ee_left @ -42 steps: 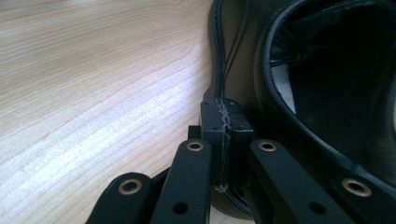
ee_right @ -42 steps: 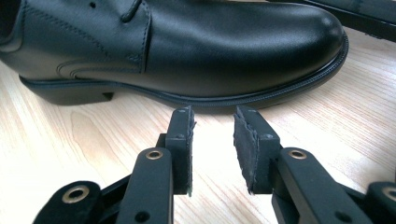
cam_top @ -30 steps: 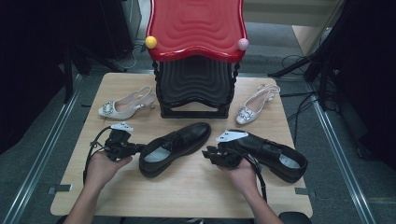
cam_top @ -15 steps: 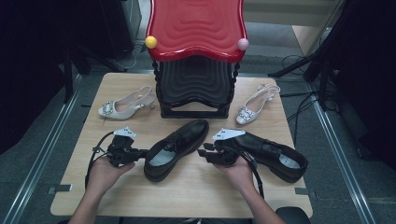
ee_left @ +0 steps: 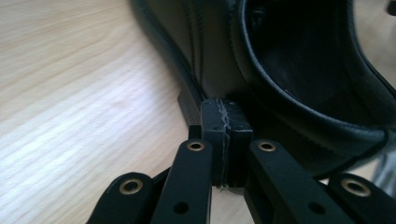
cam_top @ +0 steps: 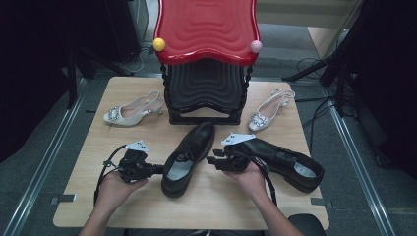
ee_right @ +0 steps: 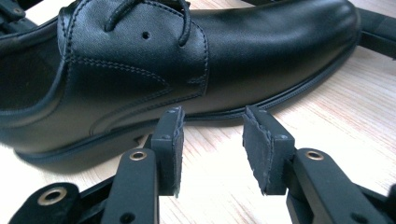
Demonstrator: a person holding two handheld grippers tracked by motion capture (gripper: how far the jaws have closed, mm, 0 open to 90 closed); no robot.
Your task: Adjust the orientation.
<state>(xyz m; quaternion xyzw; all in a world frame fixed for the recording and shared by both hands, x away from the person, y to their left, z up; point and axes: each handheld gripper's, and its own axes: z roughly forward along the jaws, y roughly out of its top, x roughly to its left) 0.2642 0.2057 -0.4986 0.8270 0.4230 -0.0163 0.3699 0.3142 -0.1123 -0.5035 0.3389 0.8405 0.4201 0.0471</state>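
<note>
A black lace-up shoe (cam_top: 189, 156) lies in the middle of the table, toe toward the rack. My left gripper (cam_top: 158, 170) is shut with nothing in it, and its tips rest against the shoe's heel side (ee_left: 280, 70); the closed pads (ee_left: 219, 121) touch the sole edge. My right gripper (cam_top: 211, 161) points left at the same shoe's other side (ee_right: 187, 60). Its jaws have just been opening and stand apart (ee_right: 212, 149) with only bare table between them, just short of the sole. A second black shoe (cam_top: 287, 162) lies behind the right hand.
A red-topped black shoe rack (cam_top: 206, 64) stands at the back centre. One white slingback heel (cam_top: 130, 112) lies to its left, another (cam_top: 268, 113) to its right. The wooden table (cam_top: 221, 206) shows bare board along its front edge.
The left gripper has slid right up to the shoe's heel. The shoe has turned its toe more toward the rack. The right gripper's jaws have spread apart.
</note>
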